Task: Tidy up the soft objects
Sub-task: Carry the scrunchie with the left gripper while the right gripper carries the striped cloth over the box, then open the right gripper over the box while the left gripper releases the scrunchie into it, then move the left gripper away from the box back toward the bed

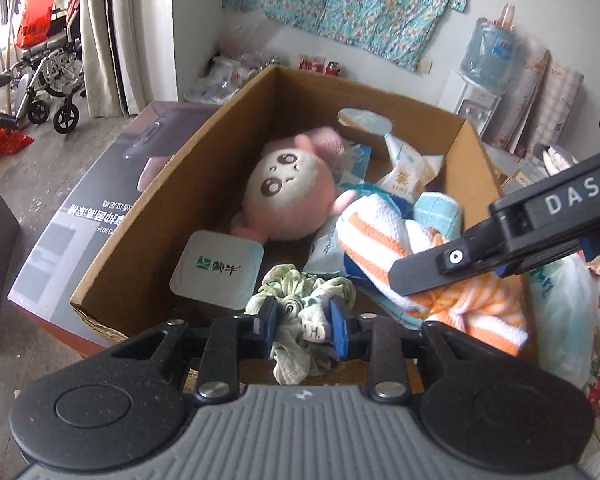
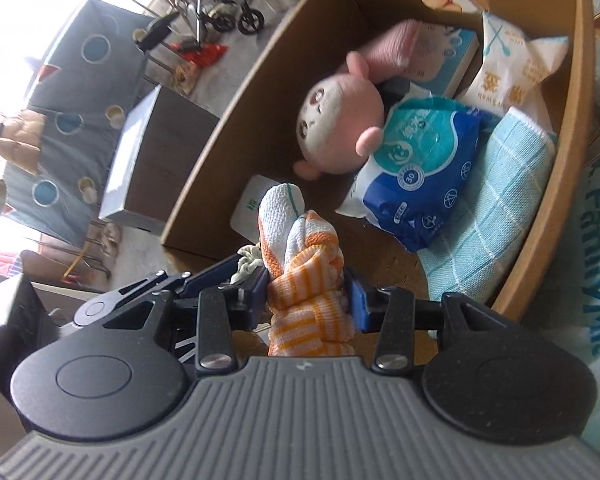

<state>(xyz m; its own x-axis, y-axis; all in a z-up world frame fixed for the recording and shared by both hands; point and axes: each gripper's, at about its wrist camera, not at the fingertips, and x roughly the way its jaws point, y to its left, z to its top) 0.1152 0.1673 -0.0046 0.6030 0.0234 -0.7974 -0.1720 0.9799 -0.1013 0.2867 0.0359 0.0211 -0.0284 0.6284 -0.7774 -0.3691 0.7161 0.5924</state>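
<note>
Across mid-frame, the cardboard box holds a pink plush, wipes pack and blue towel; the left gripper pinches a green cloth, the right gripper pinches a striped towel.

The cardboard box is crowded. A pink plush doll fills its middle, with a blue wipes pack pressed against it and a folded light-blue towel along the right wall. Snack packets block the far corner. Bare floor shows only along the left wall and near the front, beside a flat white sachet. The right hand-held gripper, gripping a striped cloth, crosses the near right side.
</note>
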